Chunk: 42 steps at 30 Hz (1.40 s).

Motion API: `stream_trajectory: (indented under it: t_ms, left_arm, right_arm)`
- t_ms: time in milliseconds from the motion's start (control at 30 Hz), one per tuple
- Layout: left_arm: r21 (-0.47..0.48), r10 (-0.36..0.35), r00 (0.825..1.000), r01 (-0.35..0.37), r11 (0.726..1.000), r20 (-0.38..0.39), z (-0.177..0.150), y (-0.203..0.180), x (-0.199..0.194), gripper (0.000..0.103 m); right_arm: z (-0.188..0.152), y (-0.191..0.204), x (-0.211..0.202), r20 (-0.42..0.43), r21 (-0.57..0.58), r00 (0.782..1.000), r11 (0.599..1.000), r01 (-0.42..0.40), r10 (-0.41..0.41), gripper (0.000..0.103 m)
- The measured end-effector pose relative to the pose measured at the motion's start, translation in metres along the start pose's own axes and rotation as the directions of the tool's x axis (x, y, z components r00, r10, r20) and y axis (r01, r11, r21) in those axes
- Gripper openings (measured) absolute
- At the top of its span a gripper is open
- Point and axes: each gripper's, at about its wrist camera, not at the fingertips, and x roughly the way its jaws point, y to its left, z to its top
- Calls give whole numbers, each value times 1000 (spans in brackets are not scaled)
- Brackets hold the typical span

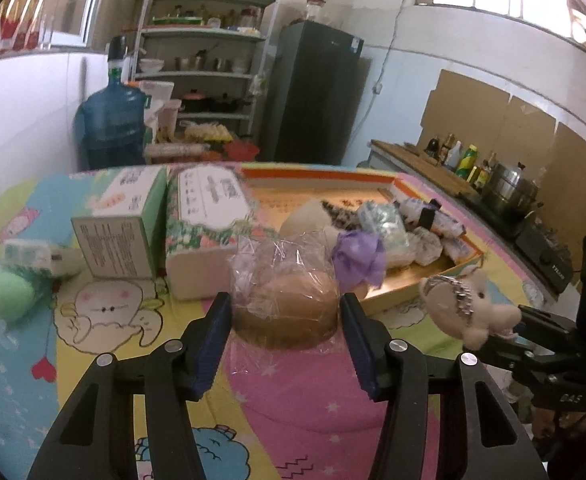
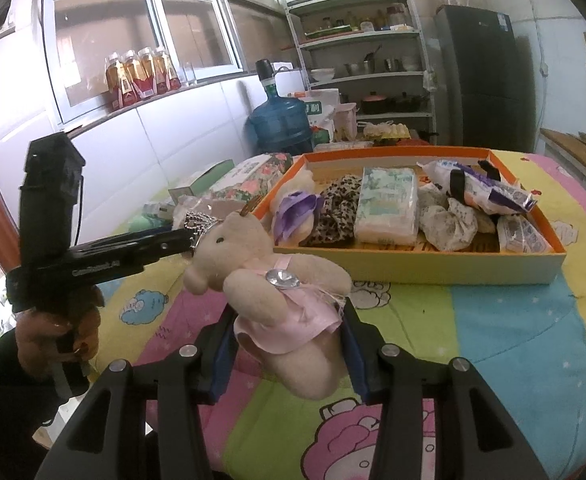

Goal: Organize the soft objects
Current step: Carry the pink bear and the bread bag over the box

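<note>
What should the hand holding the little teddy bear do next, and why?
Probably carry the teddy bear forward and over the near wall of the orange tray, then let go. The right gripper is shut on the bear's body and holds it above the table, short of the tray, where other soft things such as the tissue pack already lie.

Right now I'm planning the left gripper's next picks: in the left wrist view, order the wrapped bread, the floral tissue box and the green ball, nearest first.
1. Wrapped bread: between the left gripper's fingers.
2. Floral tissue box: behind and left of the bread.
3. Green ball: far left on the tablecloth.
</note>
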Motion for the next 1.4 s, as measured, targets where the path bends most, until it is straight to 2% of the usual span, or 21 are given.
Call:
stream_trajectory:
  t_ms: [200,400,733,967,1400]
  left_arm:
    - [19,1,999,-2,1000,37,18,-11,-10,57]
    - [41,42,997,-45,998,72,34,-26,-10,57]
    - [16,80,991,-82,996,111,63,-49,6,57]
    - [28,83,991,-87,996,100,82,-69,33,57]
    - [17,122,992,-122,992,44,122,-77,94,57]
  right_arm:
    - [13,-3,-8,44,-14,999,1000,18,-17,47]
    - [29,-10,-14,91,-28,995,999,47,-45,47]
    - [58,-33,-9,107,5,986,992,125,-125,47]
    - [86,-59,1,116,39,980,986,160,-164,47]
    - [129,-98,35,73,-31,976,978,207,-204,47]
